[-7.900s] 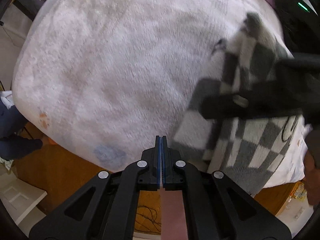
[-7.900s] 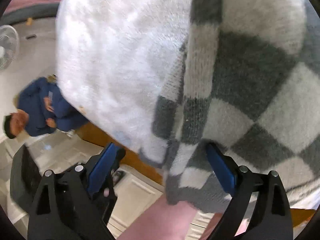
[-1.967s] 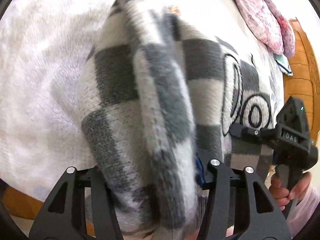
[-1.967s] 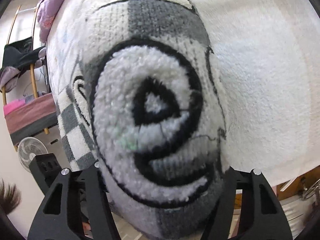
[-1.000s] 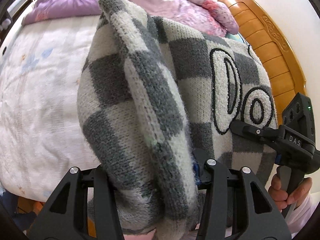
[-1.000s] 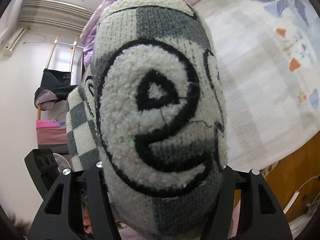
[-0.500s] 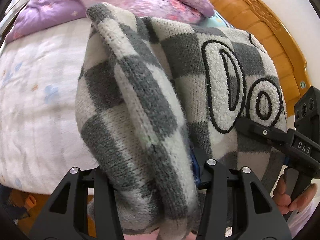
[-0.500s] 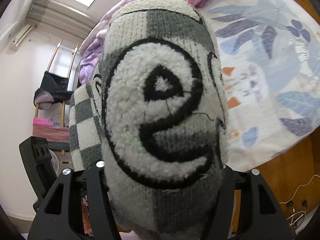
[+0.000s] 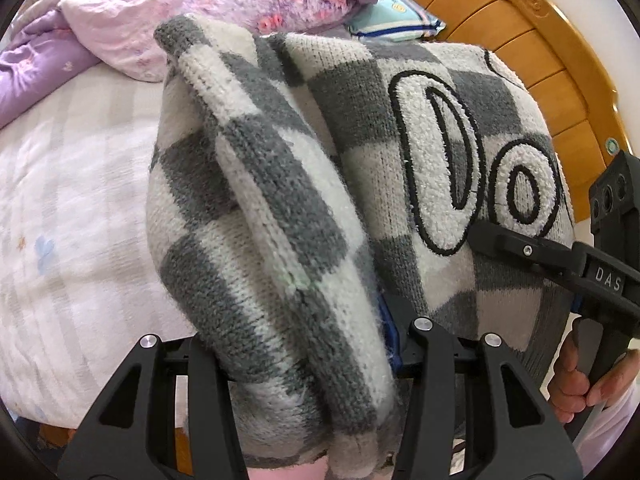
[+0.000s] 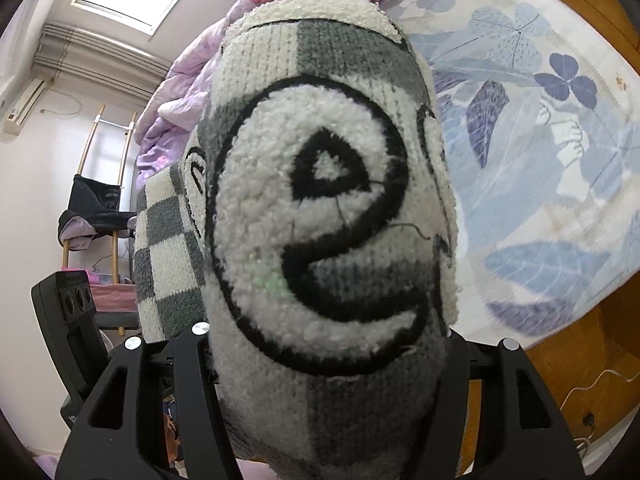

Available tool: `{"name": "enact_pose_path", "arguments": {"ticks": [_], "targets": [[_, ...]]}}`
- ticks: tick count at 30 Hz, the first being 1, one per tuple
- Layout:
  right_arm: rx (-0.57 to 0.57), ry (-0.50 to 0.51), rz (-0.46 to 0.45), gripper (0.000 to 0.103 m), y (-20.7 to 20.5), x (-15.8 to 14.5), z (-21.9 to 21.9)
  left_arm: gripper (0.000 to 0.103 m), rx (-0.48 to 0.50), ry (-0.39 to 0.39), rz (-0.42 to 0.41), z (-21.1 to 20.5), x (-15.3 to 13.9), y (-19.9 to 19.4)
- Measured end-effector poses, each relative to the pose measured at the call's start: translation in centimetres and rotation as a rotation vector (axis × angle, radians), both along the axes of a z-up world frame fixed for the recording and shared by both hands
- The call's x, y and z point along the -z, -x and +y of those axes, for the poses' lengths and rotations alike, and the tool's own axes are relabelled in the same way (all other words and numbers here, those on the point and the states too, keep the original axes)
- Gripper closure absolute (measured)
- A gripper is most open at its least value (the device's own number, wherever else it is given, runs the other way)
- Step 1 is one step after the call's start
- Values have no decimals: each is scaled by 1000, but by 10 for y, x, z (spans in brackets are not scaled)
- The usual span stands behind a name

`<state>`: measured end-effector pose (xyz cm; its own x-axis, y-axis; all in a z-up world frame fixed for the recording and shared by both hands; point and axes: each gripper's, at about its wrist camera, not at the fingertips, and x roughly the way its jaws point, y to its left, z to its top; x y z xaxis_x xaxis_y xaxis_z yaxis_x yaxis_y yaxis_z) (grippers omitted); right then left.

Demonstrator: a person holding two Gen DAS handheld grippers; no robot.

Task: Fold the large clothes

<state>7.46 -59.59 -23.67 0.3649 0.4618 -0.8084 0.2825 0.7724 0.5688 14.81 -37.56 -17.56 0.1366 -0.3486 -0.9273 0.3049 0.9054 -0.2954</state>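
A grey and white checked knit sweater (image 9: pixel 280 208) with black-outlined letters fills both views. It hangs lifted above the bed. My left gripper (image 9: pixel 316 344) is shut on a thick bunch of the sweater at its left side; the fingertips are buried in the knit. My right gripper (image 10: pixel 328 344) is shut on the sweater (image 10: pixel 320 216) at the letter "e", and also shows in the left wrist view (image 9: pixel 532 256) at the sweater's right edge. The left gripper's body (image 10: pixel 68 320) shows at lower left in the right wrist view.
The bed's pale sheet (image 9: pixel 72 208) lies below left, with a leaf-print sheet (image 10: pixel 540 160) on the right. A purple floral quilt (image 9: pixel 224 4) is heaped at the head. A wooden headboard (image 9: pixel 520 52) curves behind. A clothes rack (image 10: pixel 96 208) stands by the wall.
Both grippers have raised the sweater off the white fluffy blanket and swung it toward the head of the bed. The headboard and quilt have come into view.
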Motion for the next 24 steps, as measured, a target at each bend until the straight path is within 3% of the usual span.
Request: {"name": "enact_pose_path", "arguments": {"ticks": [13, 20, 24], "targets": [[-15, -102, 98, 45, -58, 44, -121, 57, -1, -96, 66, -121, 42, -58], [-79, -191, 159, 45, -71, 91, -193, 57, -66, -200, 105, -203, 89, -67], [-110, -209, 213, 45, -82, 131, -232, 57, -91, -228, 157, -247, 135, -73]]}}
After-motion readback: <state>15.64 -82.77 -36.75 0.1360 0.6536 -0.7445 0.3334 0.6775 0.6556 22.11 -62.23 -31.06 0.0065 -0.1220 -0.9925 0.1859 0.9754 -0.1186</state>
